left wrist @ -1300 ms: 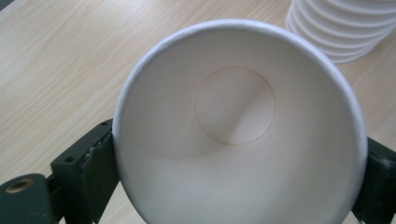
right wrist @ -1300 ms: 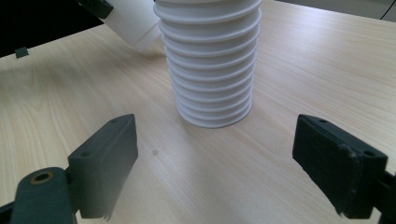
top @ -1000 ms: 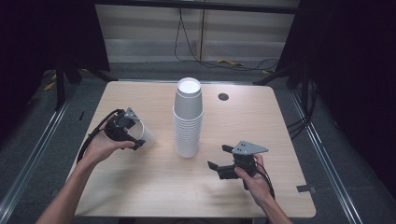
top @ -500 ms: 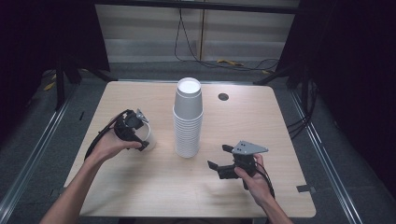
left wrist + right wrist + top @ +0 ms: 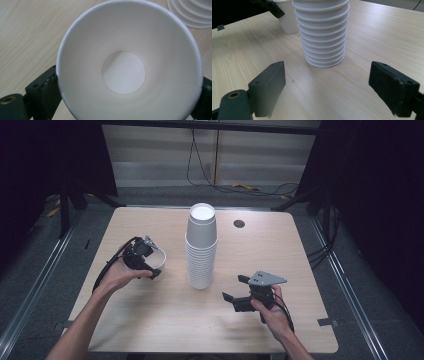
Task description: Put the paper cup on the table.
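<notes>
Nearest the person, the right gripper [image 5: 239, 292], black with a grey three-cornered plate on top, sits low over the pale wooden table [image 5: 150, 320] in the person's right hand [image 5: 272, 312]. Its two jaws stand wide apart with nothing between them, and in the right gripper view they frame the foot of the tall stack of white paper cups [image 5: 322, 32], which stands mouth-down just beyond them. The right gripper is near the stack, on its near right side, and does not touch it.

That one stack [image 5: 201, 247] rises from about the middle of the table. Its ribbed side shows roughly a dozen cup rims, one over another; the exact number cannot be told.

Left of the stack, at about the level of its foot, the left gripper [image 5: 150, 262] is held in the person's left hand [image 5: 120, 275]. Its two jaws are closed on one single white paper cup [image 5: 156, 259], gripping it from either side. In the left gripper view the single cup's [image 5: 130, 65] open mouth faces the camera, the round bottom shows inside, and the rims of the stack peek in at the upper right corner. In the right gripper view the single cup [image 5: 287, 17] appears upright just beside the stack, apart from it; whether it rests on the table cannot be told.

Beyond the stack, to its far right, one small dark round hole [image 5: 239, 224] is set in the tabletop.
</notes>
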`<state>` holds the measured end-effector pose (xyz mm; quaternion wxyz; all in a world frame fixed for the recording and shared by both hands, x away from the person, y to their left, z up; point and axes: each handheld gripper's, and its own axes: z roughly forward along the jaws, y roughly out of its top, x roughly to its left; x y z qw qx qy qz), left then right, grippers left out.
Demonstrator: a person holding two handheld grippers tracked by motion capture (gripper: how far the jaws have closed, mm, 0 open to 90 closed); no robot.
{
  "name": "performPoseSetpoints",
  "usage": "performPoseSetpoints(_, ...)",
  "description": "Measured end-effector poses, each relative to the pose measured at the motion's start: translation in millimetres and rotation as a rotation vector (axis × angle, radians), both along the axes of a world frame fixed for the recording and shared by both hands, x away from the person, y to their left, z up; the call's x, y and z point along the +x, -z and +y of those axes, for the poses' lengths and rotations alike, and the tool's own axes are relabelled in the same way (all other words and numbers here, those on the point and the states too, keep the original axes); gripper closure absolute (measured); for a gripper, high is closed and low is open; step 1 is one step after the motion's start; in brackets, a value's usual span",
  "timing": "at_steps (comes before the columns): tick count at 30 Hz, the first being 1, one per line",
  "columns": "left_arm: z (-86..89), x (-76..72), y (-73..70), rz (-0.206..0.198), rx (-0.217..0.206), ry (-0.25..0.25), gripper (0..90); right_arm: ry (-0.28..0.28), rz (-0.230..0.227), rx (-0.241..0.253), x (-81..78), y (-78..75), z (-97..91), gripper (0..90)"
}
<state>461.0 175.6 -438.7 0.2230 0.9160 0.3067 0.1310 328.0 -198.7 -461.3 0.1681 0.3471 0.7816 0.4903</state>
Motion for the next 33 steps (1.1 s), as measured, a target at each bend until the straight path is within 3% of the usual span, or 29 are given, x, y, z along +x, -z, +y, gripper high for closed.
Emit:
performPoseSetpoints(10,7.0,-0.7,8.0,0.013,-0.050,0.004,9.2,0.005,0.000,0.005,-0.3,-0.5,-0.7,13.9)
performPoseSetpoints(13,8.6,-2.5,12.2,0.018,-0.051,-0.007,11.5,0.006,0.001,0.004,-0.5,-0.6,-0.9,13.9)
performPoseSetpoints(16,7.9,-4.0,15.9,0.016,-0.021,-0.009,15.3,0.002,0.000,0.003,0.0,-0.2,-0.9,13.9)
performPoseSetpoints(19,9.6,-6.5,15.8,0.011,-0.058,-0.041,15.8,0.003,0.004,0.000,0.0,0.0,-0.5,13.9)
performPoseSetpoints(22,9.7,-8.5,21.9,0.015,-0.026,-0.023,15.9,0.005,0.004,0.000,0.4,0.2,-0.6,13.9)
performPoseSetpoints(25,13.6,-10.2,25.8,0.004,-0.035,-0.034,16.1,0.002,0.006,0.000,-0.2,0.1,-0.1,13.9)
performPoseSetpoints(31,25.4,-13.8,34.3,0.019,-0.076,-0.038,16.1,0.005,0.003,0.003,0.5,0.4,-0.4,13.9)
performPoseSetpoints(33,29.9,-15.5,34.8,0.020,-0.114,-0.051,16.1,0.006,0.007,0.001,0.7,0.7,-0.2,13.9)
